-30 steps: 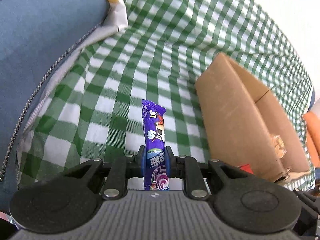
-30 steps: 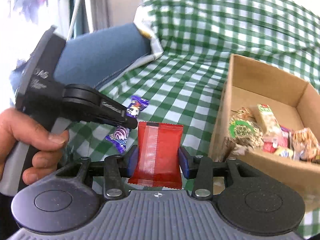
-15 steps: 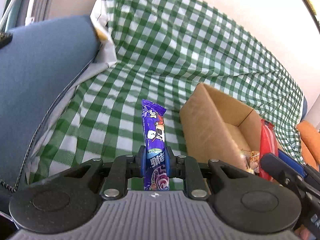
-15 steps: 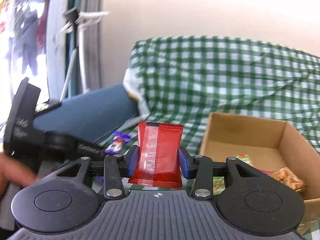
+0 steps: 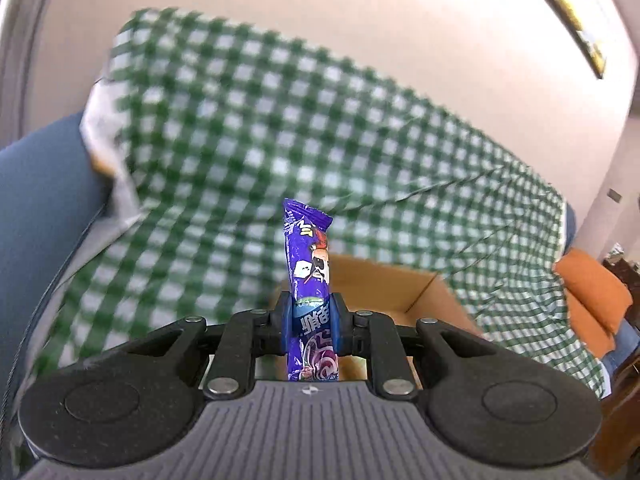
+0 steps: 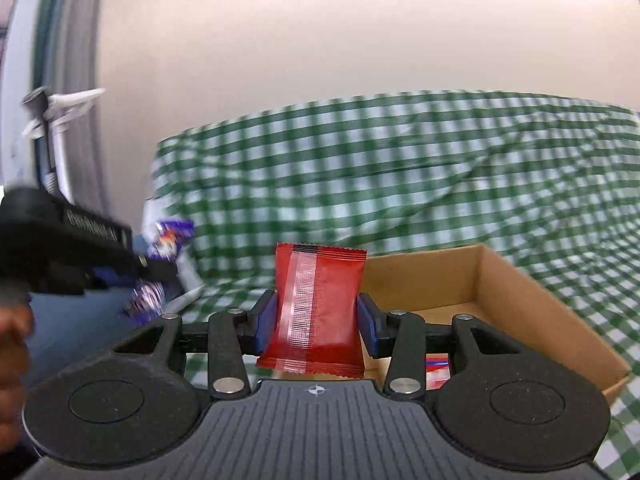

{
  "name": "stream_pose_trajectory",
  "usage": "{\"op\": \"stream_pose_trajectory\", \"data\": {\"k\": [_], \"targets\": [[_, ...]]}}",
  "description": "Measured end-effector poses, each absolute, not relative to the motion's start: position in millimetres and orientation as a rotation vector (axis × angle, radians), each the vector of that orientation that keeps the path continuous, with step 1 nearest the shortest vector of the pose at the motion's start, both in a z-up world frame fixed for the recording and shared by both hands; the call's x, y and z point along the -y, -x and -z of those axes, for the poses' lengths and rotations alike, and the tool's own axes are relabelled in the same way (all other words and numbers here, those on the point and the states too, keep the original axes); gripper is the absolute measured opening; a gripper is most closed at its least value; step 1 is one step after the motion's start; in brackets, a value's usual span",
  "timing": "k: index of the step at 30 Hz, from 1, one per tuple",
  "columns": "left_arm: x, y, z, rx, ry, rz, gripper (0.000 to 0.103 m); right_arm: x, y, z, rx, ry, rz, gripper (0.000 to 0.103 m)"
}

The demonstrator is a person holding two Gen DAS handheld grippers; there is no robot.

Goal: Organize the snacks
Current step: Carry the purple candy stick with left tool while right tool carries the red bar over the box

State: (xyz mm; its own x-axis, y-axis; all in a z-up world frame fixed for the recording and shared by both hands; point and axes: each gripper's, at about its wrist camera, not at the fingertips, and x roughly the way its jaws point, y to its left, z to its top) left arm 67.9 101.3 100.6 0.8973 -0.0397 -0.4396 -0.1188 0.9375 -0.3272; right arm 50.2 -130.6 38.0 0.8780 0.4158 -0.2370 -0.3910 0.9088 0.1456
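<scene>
Both snacks carried clear of the checked cloth (image 5: 248, 128), presumably so that each can go over the wall of the cardboard box (image 6: 516, 292) without dragging; judged from the open box ahead, the step in hand looks like the carry toward it, with neither packet dropped yet.

Left gripper (image 5: 311, 320): clenched narrowly on the purple candy packet (image 5: 307, 264), blue pads pressing its lower half from either side; packet upright between the fingers, crimped top well above the fingertips, bottom end hanging below them toward the gripper body; held low on the wrapper, probably because the packet is slim and long, so the free top can sway. Beyond the fingertips and a little to the right, the box rim; behind it, the cloth rising up a backrest. Seen from the right wrist view, off to the left of the right fingers and blurred, with a hand (image 6: 12, 344) at the frame edge behind it.

Right gripper (image 6: 316, 330): grasping the red snack packet (image 6: 318, 308), jaws standing moderately wide because the packet is broad; pads pinching its two side edges at mid-height, so the flat face turns toward the camera and the seam strip runs upright; top crimp above the fingertips, bottom crimp just under them. Just past the right finger, the box interior, open-topped; a bit of red-and-white wrapper (image 6: 438, 364) inside, below that finger; other contents hidden by the gripper body.

Likely risk: thin wrappers slipping or twisting in the pads on release.
</scene>
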Motion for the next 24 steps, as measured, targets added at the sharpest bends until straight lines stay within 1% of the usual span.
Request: {"op": "stream_pose_trajectory", "data": {"k": [4, 11, 16, 24], "targets": [[-72.3, -93.5, -121.5, -0.428, 0.334, 0.017, 0.02, 146.7, -62.3, -36.5, -0.266, -0.129, -0.312, 0.045], [-22.5, -135.7, -141.6, -0.412, 0.291, 0.095, 0.02, 174.0, -82.1, -32.7, -0.277, -0.207, -0.158, 0.045], [4.4, -162.9, -143.1, -0.423, 0.265, 0.119, 0.02, 187.8, -92.5, -29.5, -0.288, -0.242, -0.117, 0.045], [21.2, -195.2, -133.0, -0.472, 0.247, 0.117, 0.02, 202.1, -104.3, -27.0, -0.301, -0.286, -0.071, 0.045]]}}
